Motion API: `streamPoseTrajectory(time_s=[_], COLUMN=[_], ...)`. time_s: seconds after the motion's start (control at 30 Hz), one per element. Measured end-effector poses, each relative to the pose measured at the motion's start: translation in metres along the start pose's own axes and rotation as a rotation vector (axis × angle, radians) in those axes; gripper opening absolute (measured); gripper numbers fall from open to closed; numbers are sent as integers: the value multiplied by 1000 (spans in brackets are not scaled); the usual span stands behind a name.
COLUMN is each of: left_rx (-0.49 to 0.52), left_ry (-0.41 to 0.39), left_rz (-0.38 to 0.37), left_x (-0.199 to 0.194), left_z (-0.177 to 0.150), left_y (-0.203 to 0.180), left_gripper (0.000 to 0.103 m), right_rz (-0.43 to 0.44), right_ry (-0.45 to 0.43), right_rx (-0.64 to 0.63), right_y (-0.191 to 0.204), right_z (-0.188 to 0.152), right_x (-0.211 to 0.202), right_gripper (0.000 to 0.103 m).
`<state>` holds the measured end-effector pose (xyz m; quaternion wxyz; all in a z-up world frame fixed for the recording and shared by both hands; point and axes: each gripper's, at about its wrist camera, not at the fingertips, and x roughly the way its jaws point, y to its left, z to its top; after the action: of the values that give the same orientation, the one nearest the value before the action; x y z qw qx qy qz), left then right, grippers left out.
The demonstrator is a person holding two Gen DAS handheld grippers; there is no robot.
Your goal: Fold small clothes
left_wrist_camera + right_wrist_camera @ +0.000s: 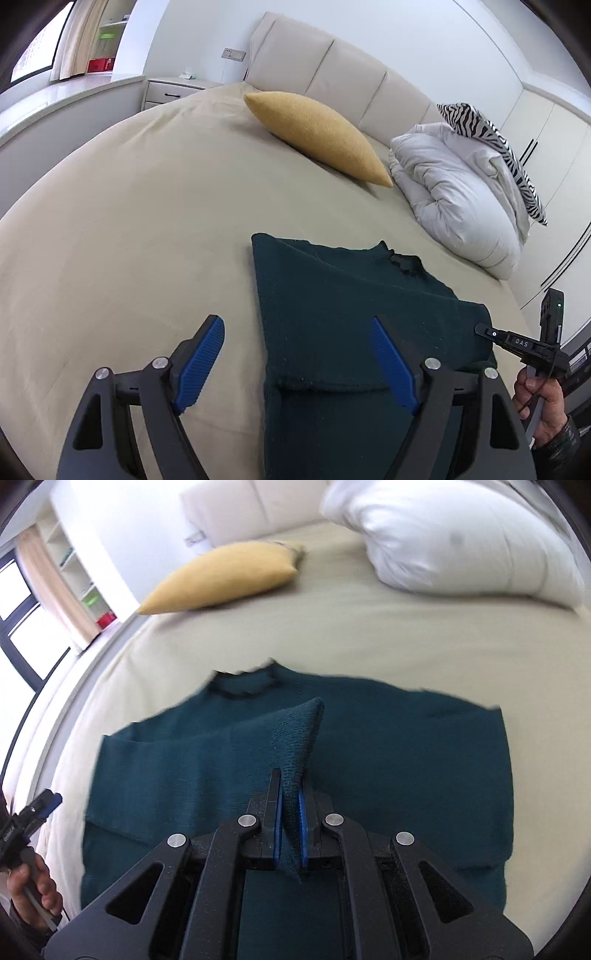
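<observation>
A dark teal knitted sweater [332, 314] lies flat on the beige bed, neck hole away from me, one side folded over. It also shows in the right wrist view [388, 746]. My left gripper [297, 328] is open and empty, hovering over the sweater's left edge. My right gripper [290, 775] is shut on a raised fold of the sweater, which stands up between the blue pads. The right gripper also shows in the left wrist view [484, 329] at the sweater's right edge. The left gripper shows at the left of the right wrist view [50, 799].
A mustard cushion [317, 136] and a white duvet [458, 199] with a zebra-print cloth [491, 144] lie near the headboard. The beige bed sheet [129, 240] spreads to the left. A nightstand [173, 90] stands beyond the bed.
</observation>
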<state>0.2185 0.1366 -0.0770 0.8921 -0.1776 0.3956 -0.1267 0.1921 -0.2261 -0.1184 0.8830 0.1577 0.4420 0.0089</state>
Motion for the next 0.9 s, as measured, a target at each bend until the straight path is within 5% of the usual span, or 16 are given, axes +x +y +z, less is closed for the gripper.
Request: streamPoseTrajectory(time_s=[0.23,0.43,0.47,0.57,0.7,0.9], left_rx=[-4,24,26,40,70,145], left_ry=[124,128,129,148,134,108], left_rz=[117,191,194,183,181,222], left_x=[69,98,100,107,101,107], left_z=[22,38,40,44,48,49], left_y=[6,7,7,9,7,3], left_gripper=[81,73,65,22,9,9], right_rz=[65,70,70,63,33,29], right_ry=[20,31,33,35,15,-25], right_rx=[64,65,65,66,50,55], right_y=[-22,-26,-26,-27,-17,-12], right_z=[-8,-10,-11,-11,-9,-4], right_x=[20,31,33,39,31,21], right_gripper=[10,10,10,9,7,6])
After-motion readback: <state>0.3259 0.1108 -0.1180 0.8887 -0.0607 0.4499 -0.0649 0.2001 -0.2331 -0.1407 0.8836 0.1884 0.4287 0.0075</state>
